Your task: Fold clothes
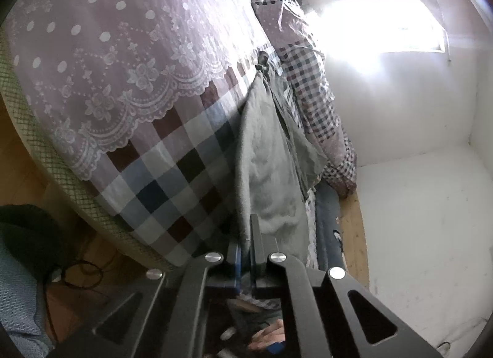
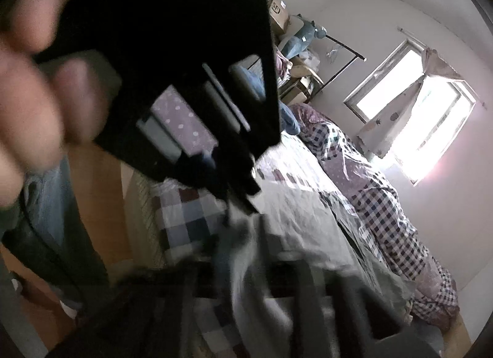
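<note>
Grey garment [image 1: 271, 154] stretches taut above the bed [image 1: 129, 59], its near edge clenched in the left tool [image 1: 245, 253]. Right tool [image 2: 246, 253] is blurred against the cloth; its grip cannot be told. Mid-fold, seemingly; next comes laying the held edge down squarely.

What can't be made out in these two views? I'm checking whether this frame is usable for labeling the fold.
- Right gripper: right wrist view, motion blur smears the fingers; open or shut unreadable.
- Grey garment: left wrist view, its type and far end, bunched against the checked quilt.
- Left gripper: right wrist view, a backlit silhouette.
- Window: overexposed, nothing outside visible.
</note>
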`<state>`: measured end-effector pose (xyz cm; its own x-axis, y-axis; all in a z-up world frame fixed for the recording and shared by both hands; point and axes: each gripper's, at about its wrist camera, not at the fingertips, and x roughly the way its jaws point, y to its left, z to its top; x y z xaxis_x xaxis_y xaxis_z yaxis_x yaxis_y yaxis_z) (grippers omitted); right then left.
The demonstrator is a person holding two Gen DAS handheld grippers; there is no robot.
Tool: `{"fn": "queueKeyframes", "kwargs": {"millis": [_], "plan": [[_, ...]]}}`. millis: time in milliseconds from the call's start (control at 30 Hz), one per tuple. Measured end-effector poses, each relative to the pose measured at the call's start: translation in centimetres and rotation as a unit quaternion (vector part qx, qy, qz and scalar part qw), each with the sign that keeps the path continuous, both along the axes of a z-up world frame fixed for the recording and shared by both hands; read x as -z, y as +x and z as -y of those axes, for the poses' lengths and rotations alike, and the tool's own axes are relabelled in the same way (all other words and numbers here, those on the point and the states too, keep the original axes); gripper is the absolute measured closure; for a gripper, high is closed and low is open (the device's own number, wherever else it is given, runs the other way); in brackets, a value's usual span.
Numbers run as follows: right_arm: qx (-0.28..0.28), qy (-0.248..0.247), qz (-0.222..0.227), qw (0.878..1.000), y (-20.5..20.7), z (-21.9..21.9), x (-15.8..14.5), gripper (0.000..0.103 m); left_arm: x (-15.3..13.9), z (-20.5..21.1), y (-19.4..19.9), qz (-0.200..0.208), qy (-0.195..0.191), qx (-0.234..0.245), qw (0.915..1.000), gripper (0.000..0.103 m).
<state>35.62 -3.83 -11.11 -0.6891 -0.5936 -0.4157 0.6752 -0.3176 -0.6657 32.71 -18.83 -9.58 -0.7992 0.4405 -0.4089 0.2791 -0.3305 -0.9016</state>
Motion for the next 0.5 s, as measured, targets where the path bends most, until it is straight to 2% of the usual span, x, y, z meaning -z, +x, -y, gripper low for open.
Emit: {"fn": "queueKeyframes", "kwargs": {"millis": [33, 267, 400, 500], "plan": [[-0.001, -0.003, -0.001, 1.000, 0.3, -0.4, 0.1, 0.053, -0.2, 0.0, 0.0, -0.002, -0.003, 0.000, 1.0000, 0.101], [0.026, -0.004, -0.030, 0.999, 0.0, -1.0, 0.5, 0.047, -1.6, 0.0, 0.0, -0.020, 0.001, 0.000, 0.9998, 0.101], [0.048, -0.014, -0.053, 0.997, -0.5, -1.0, 0.5, 0.038, -2.2, -0.1, 0.1, -0.032, 0.020, -0.002, 0.9993, 0.101], [0.065, -0.010, -0.066, 0.996, -1.2, -1.4, 1.0, 0.037, -2.8, -0.3, 0.1, -0.041, 0.029, 0.000, 0.9987, 0.101]]}}
